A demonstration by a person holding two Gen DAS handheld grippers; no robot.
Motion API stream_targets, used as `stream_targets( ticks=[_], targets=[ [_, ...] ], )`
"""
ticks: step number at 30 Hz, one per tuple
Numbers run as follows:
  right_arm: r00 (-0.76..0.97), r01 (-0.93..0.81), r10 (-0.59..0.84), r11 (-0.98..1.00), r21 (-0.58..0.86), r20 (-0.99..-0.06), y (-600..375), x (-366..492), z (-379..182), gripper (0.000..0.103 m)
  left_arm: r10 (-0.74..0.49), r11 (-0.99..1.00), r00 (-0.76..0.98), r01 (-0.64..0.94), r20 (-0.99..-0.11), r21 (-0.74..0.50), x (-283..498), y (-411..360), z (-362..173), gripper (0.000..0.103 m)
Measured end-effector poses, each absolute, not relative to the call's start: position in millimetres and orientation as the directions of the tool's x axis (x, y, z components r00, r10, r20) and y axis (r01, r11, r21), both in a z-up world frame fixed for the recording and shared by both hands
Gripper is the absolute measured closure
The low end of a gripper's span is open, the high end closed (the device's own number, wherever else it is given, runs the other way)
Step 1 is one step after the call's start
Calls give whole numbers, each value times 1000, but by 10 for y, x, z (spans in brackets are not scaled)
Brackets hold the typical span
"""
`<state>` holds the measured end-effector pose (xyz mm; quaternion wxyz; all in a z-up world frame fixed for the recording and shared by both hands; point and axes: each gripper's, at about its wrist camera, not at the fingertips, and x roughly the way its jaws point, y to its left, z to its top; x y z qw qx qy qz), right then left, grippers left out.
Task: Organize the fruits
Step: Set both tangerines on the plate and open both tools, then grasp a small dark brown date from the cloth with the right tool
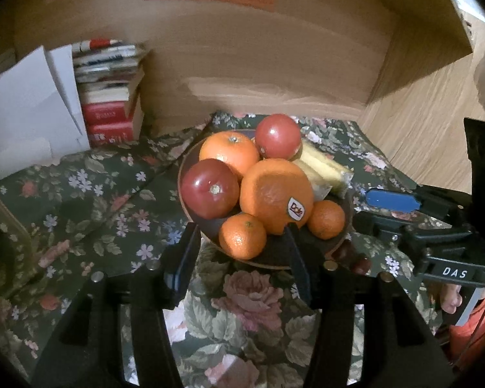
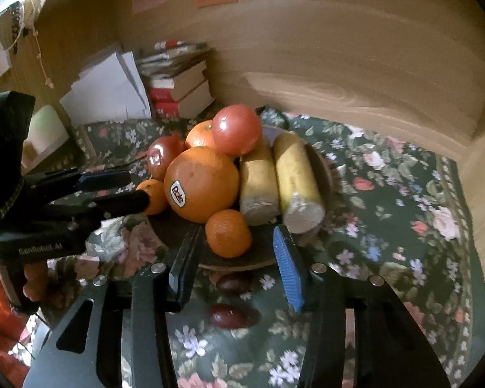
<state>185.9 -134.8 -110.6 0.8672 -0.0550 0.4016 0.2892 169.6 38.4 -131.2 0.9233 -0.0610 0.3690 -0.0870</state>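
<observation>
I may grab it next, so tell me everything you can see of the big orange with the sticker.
The big orange is the largest fruit on the dark round plate, near the front of the pile. Its peel looks glossy and whole, with a white Dole sticker low on the near side. It leans against a red tomato, two small mandarins and a banana piece. Neither gripper touches it.

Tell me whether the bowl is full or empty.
Full. The bowl is heaped with oranges, tomatoes, small mandarins and bananas, stacked above its rim; two dark fruits lie outside on the cloth.
</observation>
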Motion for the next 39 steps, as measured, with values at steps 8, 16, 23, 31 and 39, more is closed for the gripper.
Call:
stream_targets(
  ticks=[8, 16, 23, 31, 39],
  targets=[
    [495, -530, 439, 837, 140, -750, -1483, 1666, -1210, 57, -206, 978, 704, 135, -680, -156, 1512, 304, -1313, 46],
    [456, -538, 406, 834, 118, -792, -1393, 1567, -1462, 57, -241, 970, 646, 171, -724, -171, 1440, 136, -1521, 46],
    [478, -558, 394, 826, 75, -785, -1339, 1511, -1453, 76, -272, 961, 607, 206, -747, -182, 1498, -118, -1630, 46],
    [494, -529, 430, 838, 131, -756, -1560, 1518, -1378, 78, -296, 952, 580, 246, -759, -183, 1629, -403, -1654, 53],
    [539, -480, 450, 859, 179, -712, -1943, 1534, -1241, 78, -294, 951, 552, 248, -781, -182, 1822, -653, -1710, 59]
  ],
)
